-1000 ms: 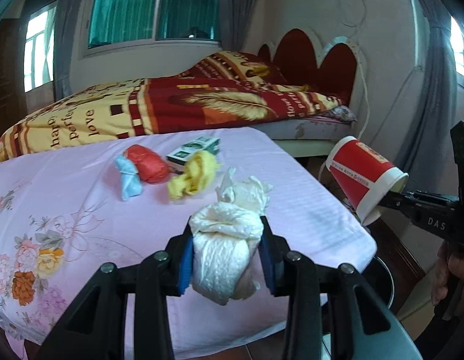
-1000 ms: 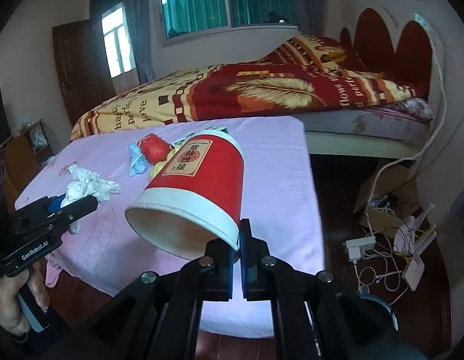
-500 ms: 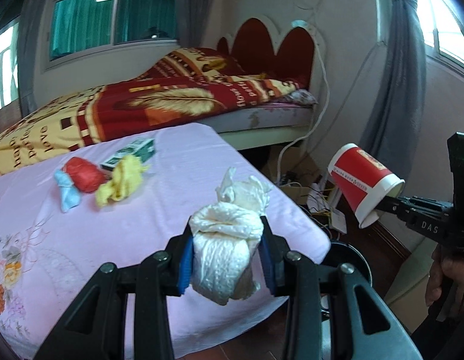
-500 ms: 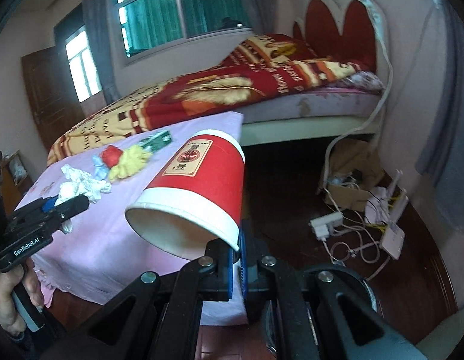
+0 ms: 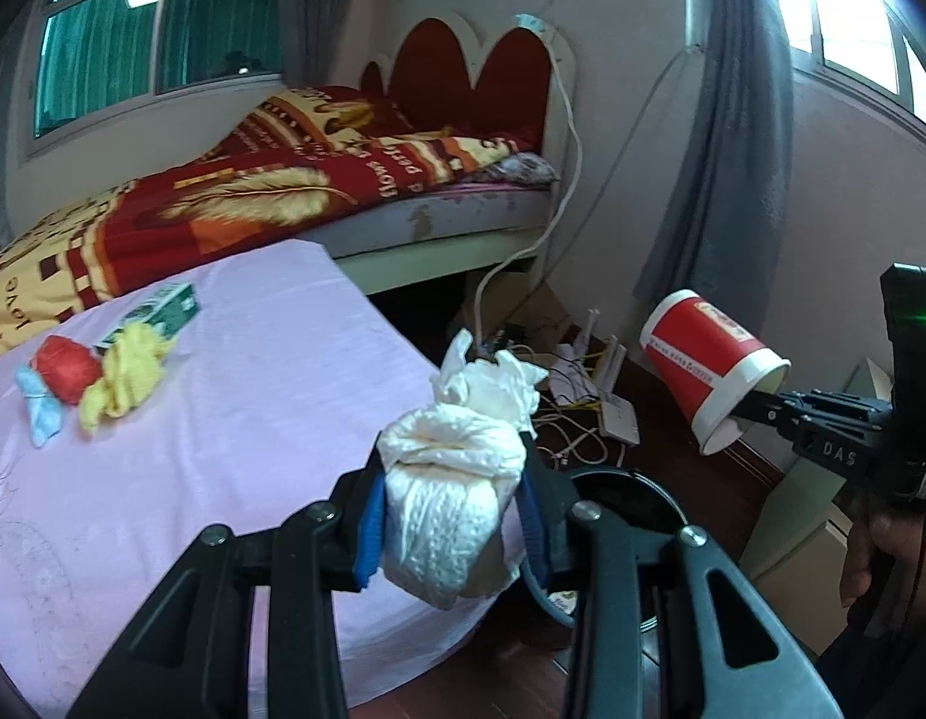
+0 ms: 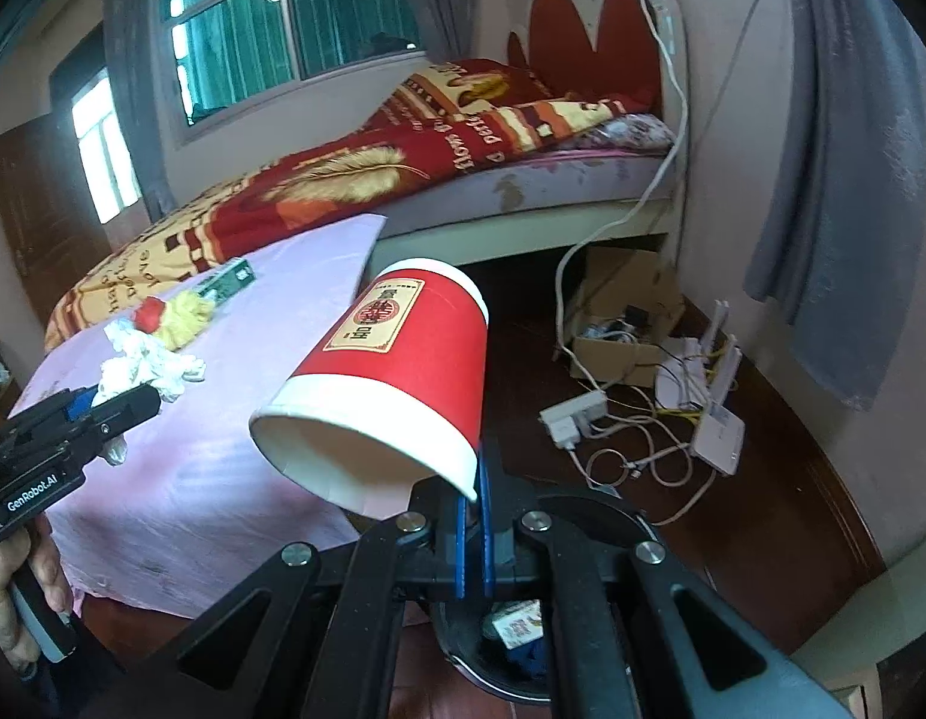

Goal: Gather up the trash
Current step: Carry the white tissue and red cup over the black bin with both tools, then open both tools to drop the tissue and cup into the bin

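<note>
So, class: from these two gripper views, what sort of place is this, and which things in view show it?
Most likely a home bedroom: a bed with a red-and-yellow quilt, a scalloped red headboard, and curtained windows.

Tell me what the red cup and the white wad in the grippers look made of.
Cup: paper by the look, matte red print, white rolled rim, held by its thin wall. Wad: probably tissue or thin crinkled plastic; dimpled, crumpled and squeezed between the left fingers.
</note>
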A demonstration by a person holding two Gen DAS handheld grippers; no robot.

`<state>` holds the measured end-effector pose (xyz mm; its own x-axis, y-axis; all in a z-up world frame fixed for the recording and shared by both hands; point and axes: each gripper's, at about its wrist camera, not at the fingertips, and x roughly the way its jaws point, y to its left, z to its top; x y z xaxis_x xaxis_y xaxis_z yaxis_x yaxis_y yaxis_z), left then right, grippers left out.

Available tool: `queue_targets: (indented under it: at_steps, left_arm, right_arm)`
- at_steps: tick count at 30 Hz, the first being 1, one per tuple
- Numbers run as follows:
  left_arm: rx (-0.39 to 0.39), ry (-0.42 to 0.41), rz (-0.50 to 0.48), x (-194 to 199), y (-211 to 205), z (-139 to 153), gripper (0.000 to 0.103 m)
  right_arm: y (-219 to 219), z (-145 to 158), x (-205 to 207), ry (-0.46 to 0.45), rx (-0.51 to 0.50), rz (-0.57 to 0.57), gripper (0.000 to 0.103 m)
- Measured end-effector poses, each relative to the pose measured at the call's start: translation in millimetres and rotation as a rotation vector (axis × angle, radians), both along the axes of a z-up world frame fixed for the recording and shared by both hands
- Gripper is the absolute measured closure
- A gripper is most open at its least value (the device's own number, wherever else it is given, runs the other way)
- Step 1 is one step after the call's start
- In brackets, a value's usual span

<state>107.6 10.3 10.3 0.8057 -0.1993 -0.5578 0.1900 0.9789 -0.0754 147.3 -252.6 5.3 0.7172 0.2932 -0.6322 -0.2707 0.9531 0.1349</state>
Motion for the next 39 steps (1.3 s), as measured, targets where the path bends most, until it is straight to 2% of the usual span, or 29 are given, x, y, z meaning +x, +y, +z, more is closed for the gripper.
queue_targets:
  at_steps: [12, 18, 24, 32, 37, 39]
  left_arm:
    - [-0.011, 0.038, -0.134, 5, -60, -17, 0.064]
    - [-0.017, 0.080, -0.215, 3, -97, -32, 0.064]
    - [0.000, 0.122, -0.257, 6, -120, -47, 0.064]
    - [0.006, 0.236, -0.254, 21, -136, -88, 0.064]
    - [-0.001, 0.369, -0.262, 41, -142, -128, 0.064]
    - [0.004, 0.393, -0.259, 46, -145, -137, 0.064]
  right_arm:
    - [-52, -23, -6, 0.049, -0.029, -0.093, 0.099]
    - [-80, -39, -11, 0.091, -0.029, -0.134, 0.099]
    - [-97, -52, -16, 0.118, -0.044, -0.155, 0.099]
    - [-101, -97, -8, 0.232, -0.089, -0.130, 0.099]
    - [-91, -134, 5, 0.311, -0.135, -0.080, 0.099]
    - [-85, -147, 9, 0.339, -0.146, -0.055, 0.099]
